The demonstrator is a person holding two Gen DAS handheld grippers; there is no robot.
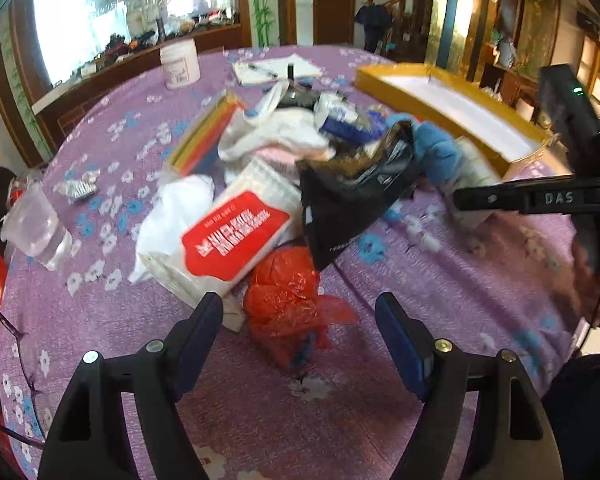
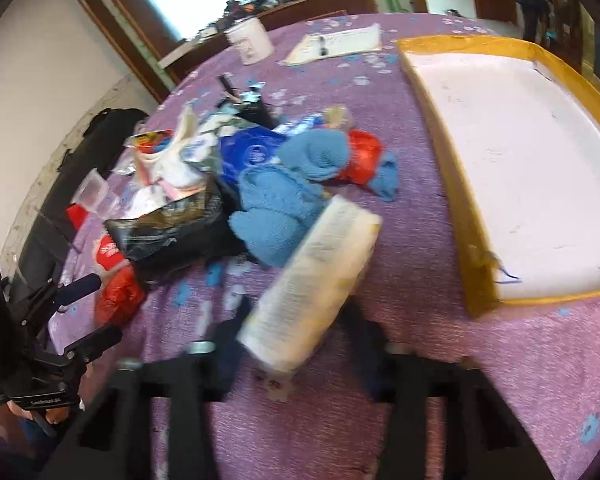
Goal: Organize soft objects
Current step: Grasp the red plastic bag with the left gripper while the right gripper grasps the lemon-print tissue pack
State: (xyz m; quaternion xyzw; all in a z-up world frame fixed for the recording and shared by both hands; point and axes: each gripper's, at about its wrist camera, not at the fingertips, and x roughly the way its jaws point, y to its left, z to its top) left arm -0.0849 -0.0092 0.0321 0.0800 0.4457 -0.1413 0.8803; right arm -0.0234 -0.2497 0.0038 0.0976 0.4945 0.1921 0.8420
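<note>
Two grippers, left gripper (image 1: 298, 302) wide open, right gripper (image 2: 300, 320) clamping pale packet (image 2: 316, 264), bare tablecloth (image 2: 420, 280) beside tray (image 2: 474, 276) edge

Bright window (image 1: 100, 20), wooden door (image 1: 334, 0), white wall (image 2: 40, 60) behind the table (image 1: 420, 280)

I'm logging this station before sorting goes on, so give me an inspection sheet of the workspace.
Surface: round table under purple flowered cloth.
Job's things: blue fluffy towel, white wipes pack with red label, crumpled red plastic bag, yellow tray with white lining.
Clutter: black foil pouch, white jar, papers.
Grippers: left gripper open over red bag; right gripper closed on a cream packet.
Cables: nothing seen.
Surroundings: mirror, wooden doors, a person far back.
</note>
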